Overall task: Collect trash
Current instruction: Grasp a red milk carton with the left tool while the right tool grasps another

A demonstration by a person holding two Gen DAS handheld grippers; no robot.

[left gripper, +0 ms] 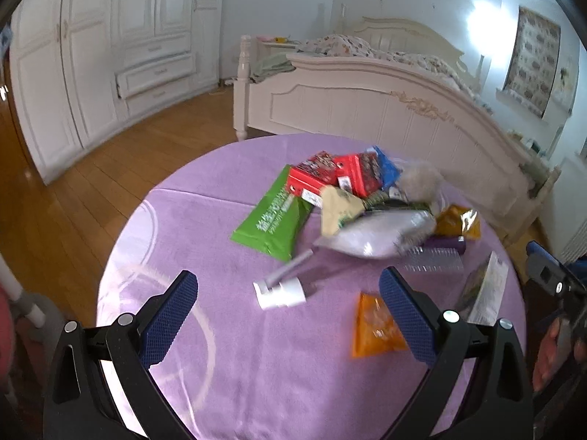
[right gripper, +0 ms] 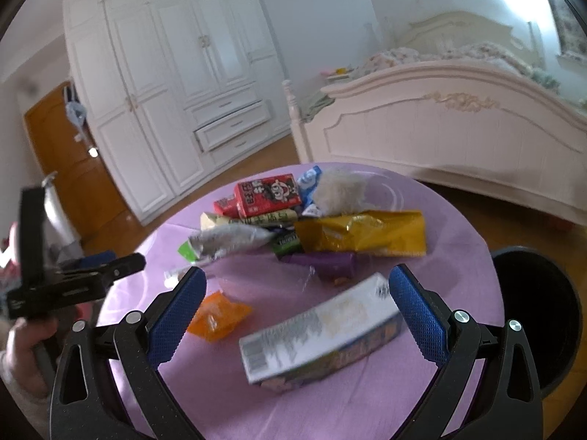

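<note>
Both tongs hang over a round worktop [left gripper: 227,366] draped in lilac cloth, each spread wide with nothing between its blue pads. The left tongs [left gripper: 288,315] hover above bare cloth; just ahead at 12 o'clock lies a white tag [left gripper: 280,293] with a grey stick [left gripper: 290,266] across it, and at 3 o'clock an orange packet [left gripper: 374,330] shows partly behind the right pad. The trash sits heaped toward the far side of the worktop: a green pouch [left gripper: 273,220] at 12 o'clock, two red cartons [left gripper: 330,176] beyond it, a blue wrapper [left gripper: 385,167] and a pale fluffy lump [left gripper: 418,181] at 1 o'clock, a silver bag [left gripper: 378,231] in front of those, and a gold bag [left gripper: 458,222] and a purple item [left gripper: 445,244] at 2 o'clock. The right tongs [right gripper: 297,311] frame a printed box [right gripper: 319,337] lying flat on the cloth between the pads, though motion blur makes it hard to say whether either pad touches it. From the right wrist view the orange packet sits at 9 o'clock by the left pad, with the gold bag, purple item and silver bag at 12 o'clock and the red cartons farther back. A dark bin [right gripper: 532,311] stands on the floor off the worktop's edge at 3 o'clock. A hand [right gripper: 25,352] grips the left tool's handle at 9 o'clock.
</note>
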